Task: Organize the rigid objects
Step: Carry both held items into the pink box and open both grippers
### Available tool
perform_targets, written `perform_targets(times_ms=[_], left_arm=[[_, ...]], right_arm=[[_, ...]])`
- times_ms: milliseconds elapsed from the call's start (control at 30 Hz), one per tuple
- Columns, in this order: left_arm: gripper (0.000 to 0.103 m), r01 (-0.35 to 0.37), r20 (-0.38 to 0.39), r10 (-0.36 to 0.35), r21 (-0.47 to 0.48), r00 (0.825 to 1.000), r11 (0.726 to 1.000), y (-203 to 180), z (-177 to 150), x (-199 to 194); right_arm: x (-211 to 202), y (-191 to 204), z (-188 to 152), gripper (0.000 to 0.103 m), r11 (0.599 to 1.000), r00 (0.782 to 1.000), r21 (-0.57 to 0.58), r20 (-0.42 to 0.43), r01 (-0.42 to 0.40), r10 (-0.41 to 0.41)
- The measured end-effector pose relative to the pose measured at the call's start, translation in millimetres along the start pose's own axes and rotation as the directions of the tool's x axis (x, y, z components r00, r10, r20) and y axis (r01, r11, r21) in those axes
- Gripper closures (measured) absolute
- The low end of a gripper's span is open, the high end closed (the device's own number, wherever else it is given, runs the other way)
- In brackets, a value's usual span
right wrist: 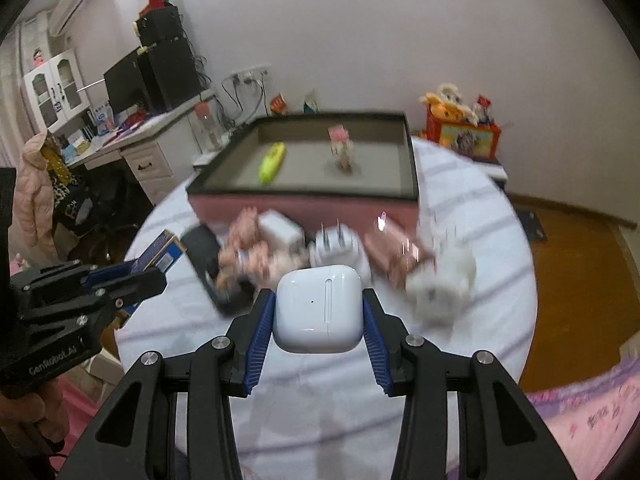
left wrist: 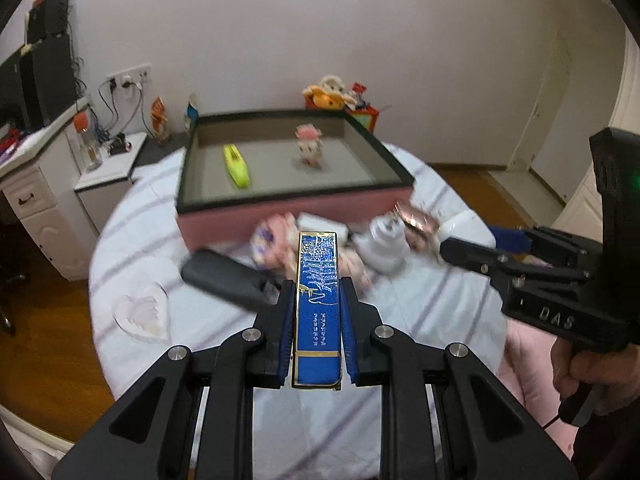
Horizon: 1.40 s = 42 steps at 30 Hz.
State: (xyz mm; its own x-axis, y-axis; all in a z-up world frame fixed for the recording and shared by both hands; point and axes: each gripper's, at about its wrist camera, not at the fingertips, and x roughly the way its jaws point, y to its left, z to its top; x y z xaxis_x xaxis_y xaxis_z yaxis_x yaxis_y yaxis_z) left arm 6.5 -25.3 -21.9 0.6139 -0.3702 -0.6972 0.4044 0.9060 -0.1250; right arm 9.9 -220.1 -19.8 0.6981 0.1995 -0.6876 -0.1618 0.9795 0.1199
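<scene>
Two loads are in hand at once, so treat each carry on its own terms. Your left claw [left wrist: 316, 316] is clamped on the long sides of a slim blue rectangular box with gold edging [left wrist: 317, 300], which sticks out well forward of the pads; keep it level, since a long piece like that will likely pivot if you tilt it. Your right claw [right wrist: 318, 320] is pressed against both flanks of a smooth white rounded earbud case [right wrist: 318, 308], and glossy plastic of that shape probably slips if you ease off, so hold the squeeze steady. Both are held above the round bed with a pale striped cover [left wrist: 420, 312], where a blurred clutter waits: a black flat device [left wrist: 224, 276], a white plug adapter [right wrist: 340, 246], pink pieces too smeared to name. Beyond that sits the shallow pink-sided tray with a dark rim [left wrist: 296, 216], already holding a yellow-green oblong object [left wrist: 236, 166] and a small pink-and-white figurine [left wrist: 308, 146]. Lift clear over the near rim, aim for the bare grey floor between and in front of those two, and lower before letting go.
</scene>
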Motion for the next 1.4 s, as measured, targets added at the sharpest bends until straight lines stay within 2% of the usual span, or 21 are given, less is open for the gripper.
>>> perform_targets(times_ms=[267,500,700,833,1000,1033,1067,1100,1133,1167,1200,1267,1400], left_arm=[[0.083,-0.032,0.065,0.031,0.016,0.997,0.999,19.8,54.0,13.3],[0.083,-0.047,0.041,0.047,0.008,0.998,0.999,42.1,93.9,59.6],[0.083,-0.048,-0.037,0.048,-0.004,0.998,0.999,57.4,109.6,115.2],[0.083,-0.054,-0.101,0.053,0.001,0.993,0.999,61.5,107.9,149.0],[0.080,-0.076,-0.155,0.078,0.017,0.985,0.997,59.8,103.5,170.8],[0.078,-0.083,-0.159,0.085,0.022,0.984,0.996,59.5,103.0,171.8],[0.067,-0.092,-0.165,0.096,0.029,0.982,0.995,57.9,102.3,171.7],[0.046,-0.098,-0.165,0.102,0.034,0.981,0.995,56.8,102.4,170.7],[0.035,-0.108,-0.155,0.113,0.042,0.981,0.993,55.0,102.3,167.1],[0.018,-0.119,-0.126,0.124,0.049,0.984,0.992,53.1,102.7,159.5],[0.009,-0.123,-0.099,0.127,0.051,0.987,0.991,52.1,103.3,152.5],[0.002,-0.125,-0.045,0.127,0.054,0.991,0.991,49.0,103.5,133.4],[0.000,-0.151,0.018,0.151,0.029,0.988,0.988,48.9,103.3,95.1]], right_arm=[[26.4,-6.6,73.3,0.059,0.999,0.998,-0.043,0.055,0.004,-0.002],[84.2,-25.5,115.6,0.059,0.999,1.000,-0.045,-0.004,0.012,-0.012],[145.3,-38.9,124.9,0.059,0.999,0.992,-0.036,-0.129,0.007,-0.011],[167.8,-44.6,121.6,0.059,1.000,0.984,-0.029,-0.180,0.010,-0.016],[185.8,-46.3,114.8,0.058,0.999,0.971,-0.039,-0.238,0.027,-0.036],[184.9,-45.4,114.2,0.056,0.998,0.972,-0.046,-0.232,0.034,-0.044],[183.8,-45.6,115.0,0.046,0.999,0.972,-0.036,-0.232,0.030,-0.038],[182.2,-47.1,115.8,0.036,0.999,0.973,-0.026,-0.230,0.026,-0.031],[179.4,-48.1,116.7,0.018,1.000,0.975,-0.012,-0.223,0.023,-0.025],[174.8,-49.4,117.7,0.018,1.000,0.978,-0.003,-0.208,0.028,-0.028],[169.9,-50.0,118.6,0.018,1.000,0.980,-0.001,-0.198,0.028,-0.028],[160.3,-50.1,119.9,0.018,1.000,0.984,0.010,-0.177,0.025,-0.023],[132.7,-48.3,121.3,0.017,0.999,0.993,0.034,-0.121,0.011,-0.007]])
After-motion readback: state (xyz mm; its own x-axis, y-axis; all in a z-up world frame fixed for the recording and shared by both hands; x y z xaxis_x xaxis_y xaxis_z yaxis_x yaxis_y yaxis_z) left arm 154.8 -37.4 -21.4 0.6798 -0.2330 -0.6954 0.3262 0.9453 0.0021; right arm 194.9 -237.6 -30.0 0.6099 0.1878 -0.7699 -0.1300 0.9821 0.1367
